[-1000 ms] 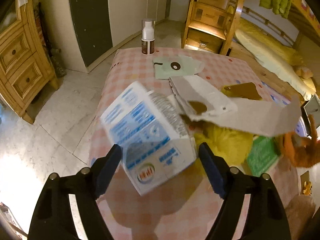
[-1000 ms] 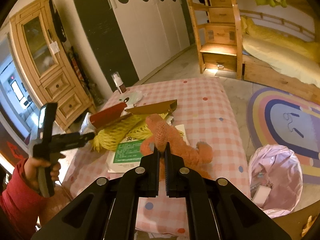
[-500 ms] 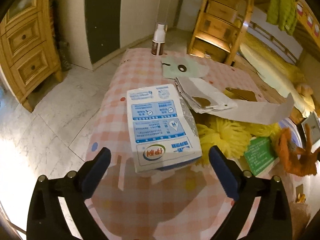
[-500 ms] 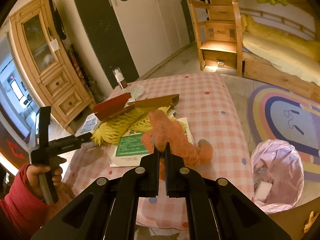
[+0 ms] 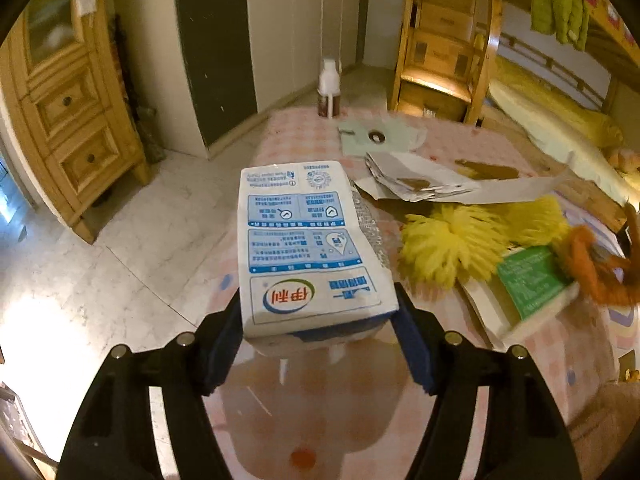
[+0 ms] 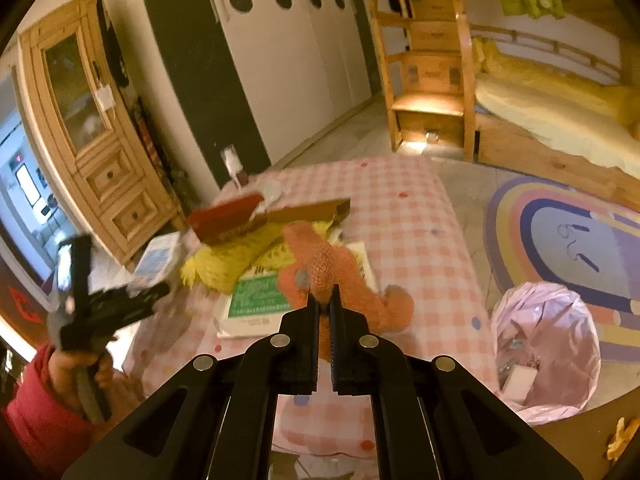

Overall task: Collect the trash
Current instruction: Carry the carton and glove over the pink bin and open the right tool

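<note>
Blue-and-white printed carton sits between the blue pads of the left tool, its near end wedged between them; the jaws have just been closing and the pads now press on both sides of that end. It lies flat, label up, its far end pointing away toward a white-capped bottle standing at the far edge of the pink checked surface. To the right of the carton lie torn grey cardboard pieces, a fluffy yellow duster, a green-covered booklet and an orange plush toy, all blurred at the picture's edge. A pale green sheet lies beyond the cardboard, near the bottle.

From the right wrist view, the right tool has its fingers together with only a thin slit between them, pinching a tuft of the orange plush toy, which lies on the booklet in the middle of the surface. A red flat piece and a brown cardboard strip rest tilted over the yellow duster. At the left, a hand in a red sleeve holds the left tool, blurred, beside the carton at the surface's left edge. On the floor to the right, beside a rainbow rug, stands a pink trash bag, open at the top, with scraps inside.
</note>
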`<state>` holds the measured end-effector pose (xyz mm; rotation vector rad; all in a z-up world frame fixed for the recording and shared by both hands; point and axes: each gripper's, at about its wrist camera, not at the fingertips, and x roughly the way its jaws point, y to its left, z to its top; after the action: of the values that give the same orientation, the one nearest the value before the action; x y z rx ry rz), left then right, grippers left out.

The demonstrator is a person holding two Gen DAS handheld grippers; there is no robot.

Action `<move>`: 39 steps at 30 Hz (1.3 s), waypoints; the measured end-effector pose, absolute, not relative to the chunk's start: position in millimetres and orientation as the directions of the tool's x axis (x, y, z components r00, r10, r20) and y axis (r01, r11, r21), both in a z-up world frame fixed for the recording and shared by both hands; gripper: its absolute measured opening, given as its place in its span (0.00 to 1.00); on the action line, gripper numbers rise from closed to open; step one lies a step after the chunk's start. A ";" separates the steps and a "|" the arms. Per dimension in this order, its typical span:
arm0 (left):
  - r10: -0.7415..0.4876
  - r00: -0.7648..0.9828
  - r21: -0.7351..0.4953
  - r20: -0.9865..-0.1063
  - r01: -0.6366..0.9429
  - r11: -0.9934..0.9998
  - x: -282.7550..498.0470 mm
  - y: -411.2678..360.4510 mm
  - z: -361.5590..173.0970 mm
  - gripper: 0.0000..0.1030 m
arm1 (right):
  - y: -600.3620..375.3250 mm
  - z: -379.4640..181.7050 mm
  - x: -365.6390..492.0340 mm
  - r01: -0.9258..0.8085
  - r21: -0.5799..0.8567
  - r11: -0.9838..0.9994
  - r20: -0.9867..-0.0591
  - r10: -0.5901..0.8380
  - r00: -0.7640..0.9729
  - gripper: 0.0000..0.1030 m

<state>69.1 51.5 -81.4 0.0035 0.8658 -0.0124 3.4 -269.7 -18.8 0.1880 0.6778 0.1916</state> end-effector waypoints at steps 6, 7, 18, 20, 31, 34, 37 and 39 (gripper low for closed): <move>-0.050 0.689 -0.016 -0.723 0.055 0.998 23.7 49.5 -49.0 0.65 | -290.8 19.8 -15.2 -0.089 0.240 0.967 -0.503 0.202 0.840 0.04; -0.072 0.692 -0.018 -0.719 0.085 0.996 15.6 44.0 -44.2 0.65 | -293.9 23.3 -18.5 -0.085 0.237 0.968 -0.496 0.196 0.846 0.04; -0.367 0.610 -0.040 -0.703 0.481 0.876 -19.9 -83.7 -34.5 0.65 | -353.7 7.7 -55.9 0.056 0.252 0.966 -0.528 0.089 0.844 0.04; -0.392 0.599 -0.031 -0.698 0.522 0.852 -17.2 -107.3 -35.4 0.65 | -370.0 5.4 -63.2 0.094 0.262 0.961 -0.531 0.062 0.845 0.04; -0.523 0.445 -0.051 -0.727 0.725 0.687 15.8 -270.8 -57.2 0.66 | -468.7 -38.2 -64.5 0.310 0.294 0.904 -0.598 -0.079 0.797 0.04; -0.534 0.402 -0.063 -0.744 0.753 0.655 23.8 -304.6 -73.4 0.66 | -490.7 -56.1 -53.4 0.360 0.296 0.885 -0.629 -0.104 0.771 0.04; -0.535 0.373 -0.064 -0.758 0.774 0.629 33.5 -332.4 -87.0 0.66 | -511.9 -71.6 -43.5 0.400 0.296 0.867 -0.652 -0.122 0.748 0.04; -0.534 0.356 -0.065 -0.767 0.785 0.616 40.3 -353.5 -96.5 0.66 | -524.2 -81.2 -33.5 0.425 0.296 0.856 -0.669 -0.131 0.731 0.06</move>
<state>40.3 -353.5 -96.5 0.3403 0.8429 -0.8729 -33.5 -524.2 -81.2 0.4553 0.6877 -0.3177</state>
